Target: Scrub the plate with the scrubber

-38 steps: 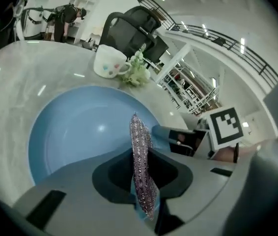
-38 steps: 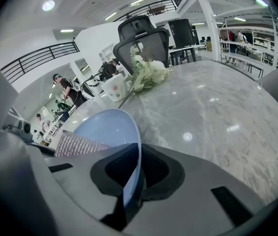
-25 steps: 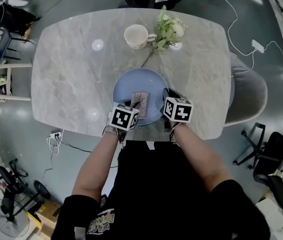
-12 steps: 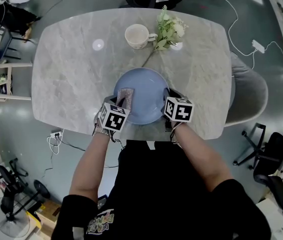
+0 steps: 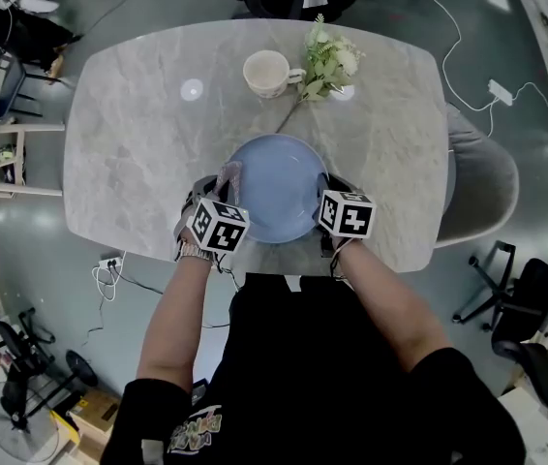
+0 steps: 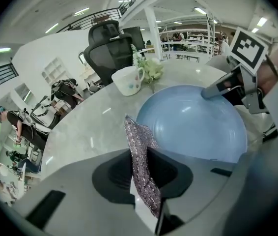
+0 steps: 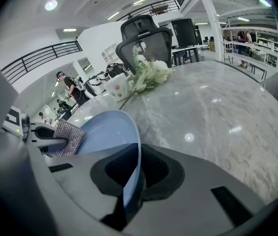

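Observation:
The round blue plate (image 5: 279, 187) lies near the table's front edge. My right gripper (image 5: 322, 191) is shut on its right rim, and in the right gripper view (image 7: 133, 183) the rim (image 7: 135, 151) runs between the jaws. My left gripper (image 5: 222, 190) is shut on the grey glittery scrubber (image 5: 227, 175), which stands on edge between the jaws (image 6: 143, 167). The scrubber is at the plate's left rim (image 6: 146, 116), partly over the table; whether it touches the plate I cannot tell. The right gripper view also shows the scrubber (image 7: 66, 137).
A white cup (image 5: 265, 72) and a spray of pale flowers (image 5: 328, 61) stand on the grey marble table (image 5: 138, 153) beyond the plate. A grey chair (image 5: 482, 182) is at the table's right end. Office chairs and cables surround the table.
My left gripper has carried the scrubber leftward from the middle of the plate to its left rim, rolling as it went. The right gripper and the plate have stayed put.

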`<state>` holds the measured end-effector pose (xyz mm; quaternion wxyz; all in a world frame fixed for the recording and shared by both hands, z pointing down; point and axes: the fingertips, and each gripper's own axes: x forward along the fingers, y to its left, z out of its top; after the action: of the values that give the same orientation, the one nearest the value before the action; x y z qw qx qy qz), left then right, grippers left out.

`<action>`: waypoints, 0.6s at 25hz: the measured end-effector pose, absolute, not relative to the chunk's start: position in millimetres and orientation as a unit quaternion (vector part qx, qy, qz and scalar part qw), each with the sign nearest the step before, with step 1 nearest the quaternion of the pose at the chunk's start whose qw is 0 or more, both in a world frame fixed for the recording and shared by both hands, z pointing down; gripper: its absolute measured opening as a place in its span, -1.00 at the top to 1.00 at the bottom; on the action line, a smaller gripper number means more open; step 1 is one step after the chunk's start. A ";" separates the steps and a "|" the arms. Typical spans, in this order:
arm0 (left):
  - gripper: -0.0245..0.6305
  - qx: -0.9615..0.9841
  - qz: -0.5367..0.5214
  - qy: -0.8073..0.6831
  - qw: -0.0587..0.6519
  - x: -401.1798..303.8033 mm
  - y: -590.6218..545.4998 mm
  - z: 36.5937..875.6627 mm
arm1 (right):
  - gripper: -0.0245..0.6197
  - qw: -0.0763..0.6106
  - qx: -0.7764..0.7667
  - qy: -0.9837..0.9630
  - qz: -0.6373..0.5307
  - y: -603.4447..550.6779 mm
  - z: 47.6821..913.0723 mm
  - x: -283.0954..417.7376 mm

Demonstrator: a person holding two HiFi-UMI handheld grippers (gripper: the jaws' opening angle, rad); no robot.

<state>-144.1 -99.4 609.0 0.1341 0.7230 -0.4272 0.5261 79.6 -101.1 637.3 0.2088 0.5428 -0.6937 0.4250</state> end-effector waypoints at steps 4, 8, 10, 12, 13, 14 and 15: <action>0.68 0.723 0.481 -0.471 0.151 -151.2 -109.4 592.2 | 0.81 0.210 0.533 -0.702 0.423 -101.3 636.7 80.4; 0.68 0.720 0.386 -0.546 0.188 -166.4 -117.4 563.6 | 0.80 0.214 0.514 -0.717 0.419 -100.7 637.3 79.6; 0.68 0.713 0.329 -0.586 0.198 -178.7 -117.5 546.8 | 0.75 0.222 0.503 -0.728 0.410 -100.4 636.3 80.9; 0.68 0.710 0.267 -0.618 0.206 -188.5 -113.4 528.2 | 0.62 0.227 0.491 -0.745 0.391 -100.3 631.1 83.0; 0.68 0.711 0.234 -0.629 0.212 -191.2 -109.5 518.7 | 0.58 0.228 0.484 -0.755 0.379 -100.3 626.9 83.8; 0.68 0.712 0.203 -0.636 0.217 -192.7 -104.3 509.5 | 0.52 0.229 0.478 -0.766 0.364 -99.9 621.6 84.2; 0.68 0.714 0.176 -0.641 0.221 -193.3 -97.9 500.9 | 0.52 0.230 0.473 -0.777 0.346 -99.0 615.1 84.2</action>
<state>-193.3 -97.9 500.9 0.2215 0.7140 -0.6406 0.1757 84.2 -99.0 615.1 0.2302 0.4726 -0.7770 0.3463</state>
